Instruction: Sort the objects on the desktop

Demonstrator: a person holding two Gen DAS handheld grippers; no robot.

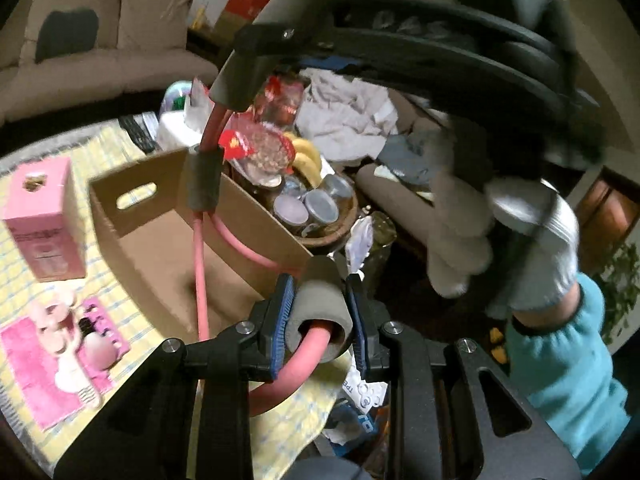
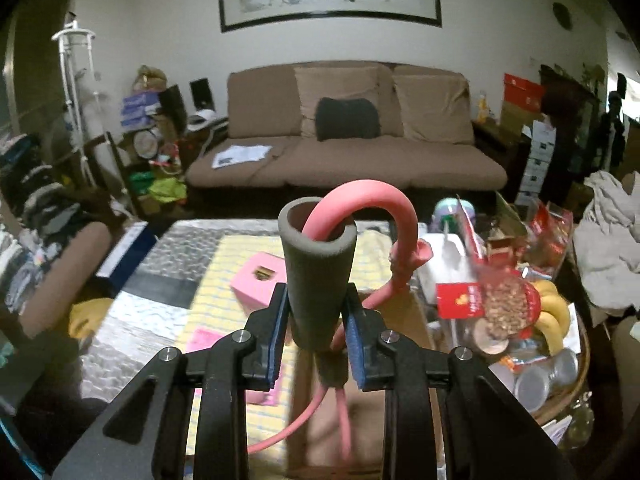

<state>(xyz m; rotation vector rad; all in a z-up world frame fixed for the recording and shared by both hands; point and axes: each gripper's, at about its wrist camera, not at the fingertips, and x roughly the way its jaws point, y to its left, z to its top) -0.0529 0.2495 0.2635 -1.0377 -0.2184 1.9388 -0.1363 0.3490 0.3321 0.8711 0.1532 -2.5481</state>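
A pink resistance band (image 1: 199, 264) with grey foam handles hangs over an open cardboard box (image 1: 160, 236). My left gripper (image 1: 320, 316) is shut on one grey foam handle (image 1: 320, 300) near the box's right wall. My right gripper (image 2: 316, 320) is shut on the other foam handle (image 2: 318, 256), held upright above the box (image 2: 360, 412); it shows in the left wrist view (image 1: 280, 24) high at the top. The pink tube (image 2: 372, 208) loops out of the handle and drops into the box.
A pink carton (image 1: 44, 220) and a pink mat with small items (image 1: 60, 356) lie on the yellow checked cloth (image 1: 116, 148). A basket (image 1: 320, 236) of jars, bananas (image 1: 308, 156) and snack bags stands behind the box. A brown sofa (image 2: 344, 148) is behind.
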